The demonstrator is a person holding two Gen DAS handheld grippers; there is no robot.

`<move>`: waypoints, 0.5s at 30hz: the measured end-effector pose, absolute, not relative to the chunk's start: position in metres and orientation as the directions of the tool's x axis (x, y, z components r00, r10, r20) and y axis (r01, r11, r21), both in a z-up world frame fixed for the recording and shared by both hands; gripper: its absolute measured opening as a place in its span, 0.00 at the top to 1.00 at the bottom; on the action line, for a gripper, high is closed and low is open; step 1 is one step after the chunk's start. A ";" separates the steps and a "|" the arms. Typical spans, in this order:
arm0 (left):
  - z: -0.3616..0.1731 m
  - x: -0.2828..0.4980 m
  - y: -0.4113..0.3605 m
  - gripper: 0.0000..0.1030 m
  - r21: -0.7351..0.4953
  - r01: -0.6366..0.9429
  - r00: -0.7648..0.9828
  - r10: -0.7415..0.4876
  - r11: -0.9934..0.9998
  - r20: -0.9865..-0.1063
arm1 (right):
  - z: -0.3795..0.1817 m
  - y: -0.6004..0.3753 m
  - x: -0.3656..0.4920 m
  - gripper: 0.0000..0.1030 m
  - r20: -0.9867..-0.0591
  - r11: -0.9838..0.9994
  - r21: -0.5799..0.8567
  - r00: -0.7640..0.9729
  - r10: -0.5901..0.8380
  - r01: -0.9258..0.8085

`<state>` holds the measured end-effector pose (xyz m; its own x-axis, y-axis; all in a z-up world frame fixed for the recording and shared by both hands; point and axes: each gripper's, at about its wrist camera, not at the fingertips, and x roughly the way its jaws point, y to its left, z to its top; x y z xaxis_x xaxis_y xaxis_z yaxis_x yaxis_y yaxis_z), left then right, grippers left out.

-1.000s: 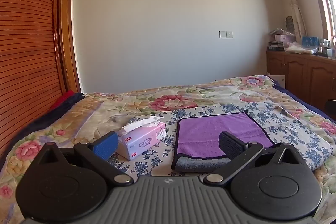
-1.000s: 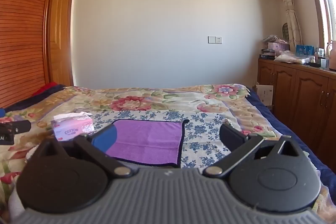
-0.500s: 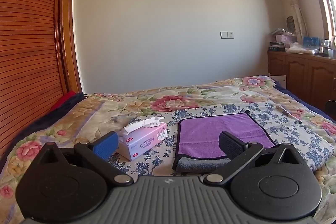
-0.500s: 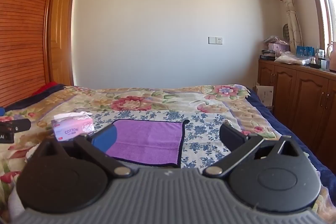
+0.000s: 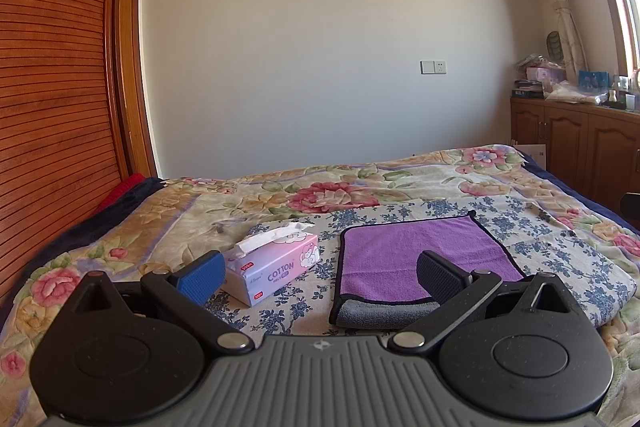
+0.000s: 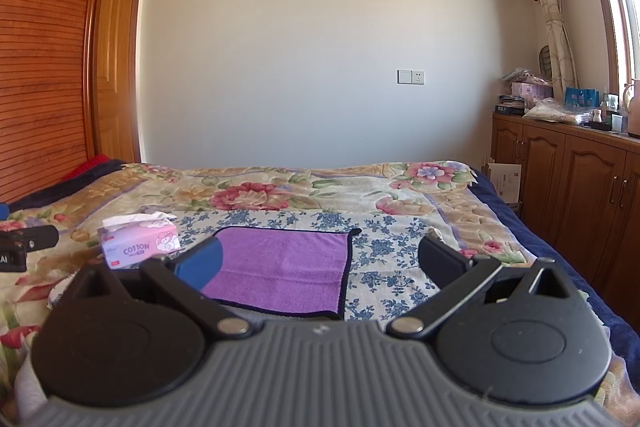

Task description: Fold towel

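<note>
I hold both grippers, left (image 5: 318, 273) and right (image 6: 320, 261), jaws wide, above the bed (image 5: 400, 187), lined up to grab the towel (image 5: 408, 251).

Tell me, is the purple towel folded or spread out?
Mostly spread: the purple towel lies flat on the bed, only its near edge turned up, showing grey.

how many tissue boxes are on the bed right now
1. The pink tissue box sits on the floral bedspread, just left of the purple towel, apart from it. Others could be hidden behind the grippers.
</note>
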<state>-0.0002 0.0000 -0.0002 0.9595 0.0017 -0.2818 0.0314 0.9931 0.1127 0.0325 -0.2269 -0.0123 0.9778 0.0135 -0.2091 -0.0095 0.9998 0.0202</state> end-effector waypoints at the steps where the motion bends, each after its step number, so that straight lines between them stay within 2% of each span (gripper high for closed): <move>1: 0.000 0.000 0.000 0.00 0.113 0.031 0.959 0.002 0.993 -0.282 | -0.012 -0.227 0.033 0.00 -0.209 1.000 0.020 0.978 0.014 -0.010; 15: 0.000 0.000 0.000 0.00 0.112 0.032 0.959 0.001 0.993 -0.282 | -0.012 -0.225 0.032 0.00 -0.211 1.000 0.020 0.977 0.015 -0.011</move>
